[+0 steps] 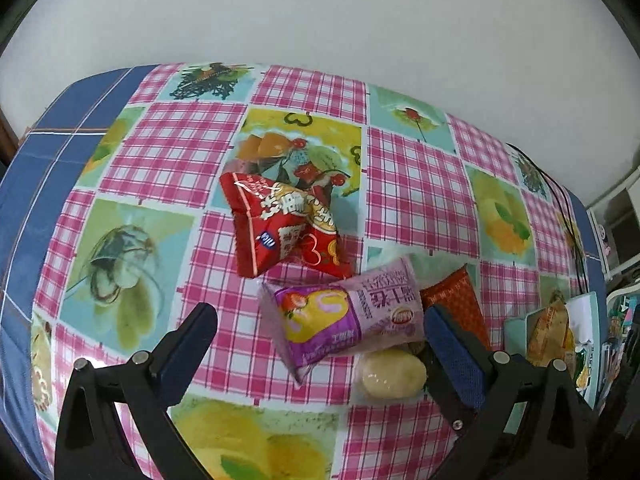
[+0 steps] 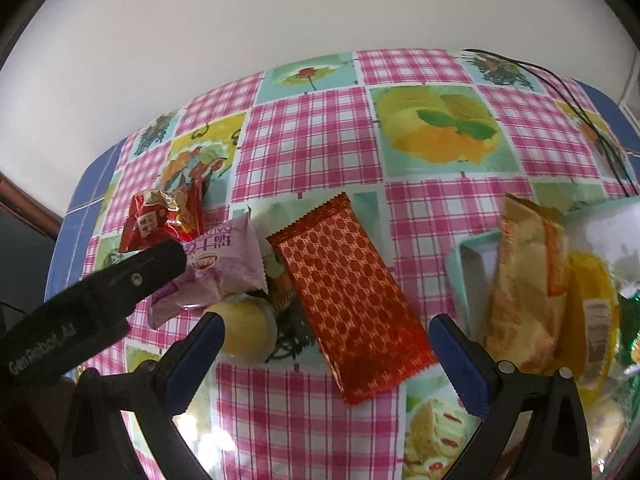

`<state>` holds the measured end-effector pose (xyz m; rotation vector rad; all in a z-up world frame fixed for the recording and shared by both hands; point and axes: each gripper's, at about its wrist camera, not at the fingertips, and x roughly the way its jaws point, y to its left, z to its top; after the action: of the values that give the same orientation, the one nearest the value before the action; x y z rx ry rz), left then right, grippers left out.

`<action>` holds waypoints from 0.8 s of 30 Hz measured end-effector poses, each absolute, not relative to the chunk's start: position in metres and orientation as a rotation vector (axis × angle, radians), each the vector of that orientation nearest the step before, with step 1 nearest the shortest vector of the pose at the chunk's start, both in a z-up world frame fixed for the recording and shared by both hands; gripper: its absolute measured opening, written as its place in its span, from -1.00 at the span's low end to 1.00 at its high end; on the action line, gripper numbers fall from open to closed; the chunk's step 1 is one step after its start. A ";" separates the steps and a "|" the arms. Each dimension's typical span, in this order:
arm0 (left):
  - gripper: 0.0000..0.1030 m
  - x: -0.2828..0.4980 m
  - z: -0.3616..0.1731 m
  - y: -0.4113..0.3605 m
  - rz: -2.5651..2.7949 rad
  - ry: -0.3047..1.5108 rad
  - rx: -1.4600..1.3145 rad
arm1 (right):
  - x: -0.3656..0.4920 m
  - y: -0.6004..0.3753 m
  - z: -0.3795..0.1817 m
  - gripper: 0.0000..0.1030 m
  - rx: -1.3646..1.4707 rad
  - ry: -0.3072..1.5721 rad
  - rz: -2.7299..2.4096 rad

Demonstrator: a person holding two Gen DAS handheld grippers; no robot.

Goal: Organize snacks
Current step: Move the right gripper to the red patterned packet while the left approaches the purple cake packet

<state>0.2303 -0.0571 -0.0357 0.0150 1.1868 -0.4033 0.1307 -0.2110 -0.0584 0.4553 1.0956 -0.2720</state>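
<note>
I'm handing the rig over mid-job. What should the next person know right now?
Left tool: open, empty, hovering at the purple packet.
Right tool: open, empty, over the red-orange wafer packet.
Loose on the tablecloth: red bag, purple packet, round yellow cake, wafer packet.
Done: yellow packets stand in the pale bin on the right.
Left: bin the four loose ones.

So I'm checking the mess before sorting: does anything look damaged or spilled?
Nothing looks torn or spilled. The loose snacks just lie askew: the purple packet overlaps the round yellow cake, and the orange-red wrapper lies diagonally beside them on the tablecloth.
</note>
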 end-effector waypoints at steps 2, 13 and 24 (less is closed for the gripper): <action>0.99 0.232 -0.037 -0.060 -0.402 1.186 0.023 | 0.134 -0.211 -0.060 1.00 0.449 1.098 -0.268; 0.99 0.238 -0.053 -0.079 -0.437 1.251 0.028 | 0.141 -0.217 -0.063 1.00 0.457 1.088 -0.256; 0.99 0.239 -0.065 -0.075 -0.389 1.268 0.046 | 0.142 -0.216 -0.063 1.00 0.447 1.088 -0.245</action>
<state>0.2394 -0.0754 -0.0652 0.0458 1.2676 -0.3892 0.1421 -0.2163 -0.0625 0.4473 1.0884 -0.2449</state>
